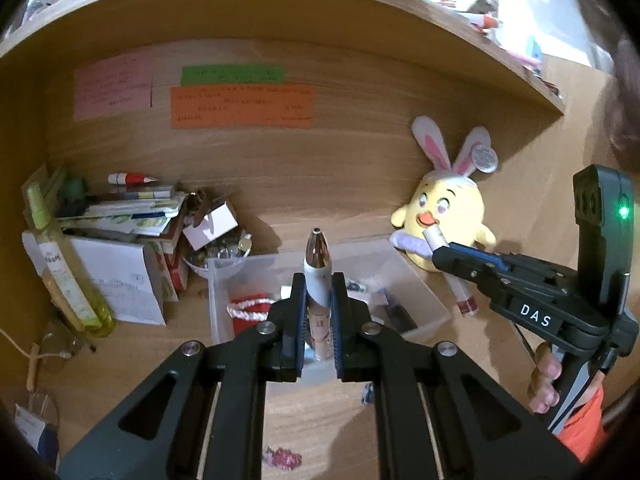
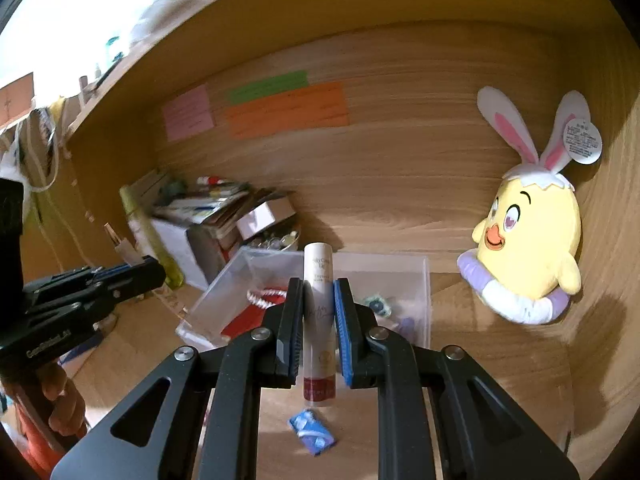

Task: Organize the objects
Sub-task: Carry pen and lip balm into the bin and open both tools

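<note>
Slippage was the main risk: the left gripper clamped a slim white pen-shaped device with a copper tip, the right gripper a smooth white tube with a red base, both above the clear plastic bin at centre frame; either could drop outside it.

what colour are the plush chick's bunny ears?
White with pink inner panels, on the plush chick; clearest in the right wrist view.

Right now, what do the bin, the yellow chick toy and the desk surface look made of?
Bin: clear rigid plastic, probably; contents show through its walls.
Yellow chick toy: plush fabric, soft matte nap, paper tag on one ear.
Desk surface: wood-grain, likely laminate or veneer; faint sheen, can't tell which.
</note>
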Tool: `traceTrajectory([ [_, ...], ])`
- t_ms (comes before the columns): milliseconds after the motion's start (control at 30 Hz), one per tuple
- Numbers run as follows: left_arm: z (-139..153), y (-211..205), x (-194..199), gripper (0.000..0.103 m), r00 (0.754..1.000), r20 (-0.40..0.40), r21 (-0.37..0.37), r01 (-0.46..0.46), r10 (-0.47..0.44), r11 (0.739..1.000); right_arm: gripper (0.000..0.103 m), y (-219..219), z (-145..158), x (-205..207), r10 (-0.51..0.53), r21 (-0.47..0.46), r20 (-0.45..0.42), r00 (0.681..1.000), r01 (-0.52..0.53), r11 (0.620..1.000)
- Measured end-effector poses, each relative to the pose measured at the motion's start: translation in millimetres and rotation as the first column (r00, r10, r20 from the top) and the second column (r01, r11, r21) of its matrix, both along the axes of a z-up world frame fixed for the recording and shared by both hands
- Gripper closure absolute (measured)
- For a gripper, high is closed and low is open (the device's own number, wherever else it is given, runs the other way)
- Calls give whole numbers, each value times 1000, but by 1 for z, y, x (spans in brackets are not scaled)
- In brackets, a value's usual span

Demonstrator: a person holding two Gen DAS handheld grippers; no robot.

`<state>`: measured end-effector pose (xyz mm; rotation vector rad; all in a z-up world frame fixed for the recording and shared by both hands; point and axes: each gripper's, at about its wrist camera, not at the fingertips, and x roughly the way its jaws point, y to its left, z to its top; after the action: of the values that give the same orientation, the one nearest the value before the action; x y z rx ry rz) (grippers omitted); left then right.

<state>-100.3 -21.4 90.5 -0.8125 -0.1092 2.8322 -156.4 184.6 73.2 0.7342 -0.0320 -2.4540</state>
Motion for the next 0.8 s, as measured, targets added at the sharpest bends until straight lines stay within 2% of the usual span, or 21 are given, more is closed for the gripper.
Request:
traceTrajectory([
  [200,-10,-6,-30,93,999,42,34,-13,12,999,89,-7,-6,-34,-38,45,22,999,37,998],
  [367,-32,-12,-52,93,994,112,65,-17,10,998,89,-20,-26,-55,-48,126,57,997,41,991],
  [700,-66,-27,-80,93,973,227,101,-51,27,994,89,-51,-72,-68,-16,255,128,992,-18,967],
  [800,-71,-31,-84,90,967,252,105,-56,27,993,88,-59,-82,-68,7,283,158,987,-52,958],
])
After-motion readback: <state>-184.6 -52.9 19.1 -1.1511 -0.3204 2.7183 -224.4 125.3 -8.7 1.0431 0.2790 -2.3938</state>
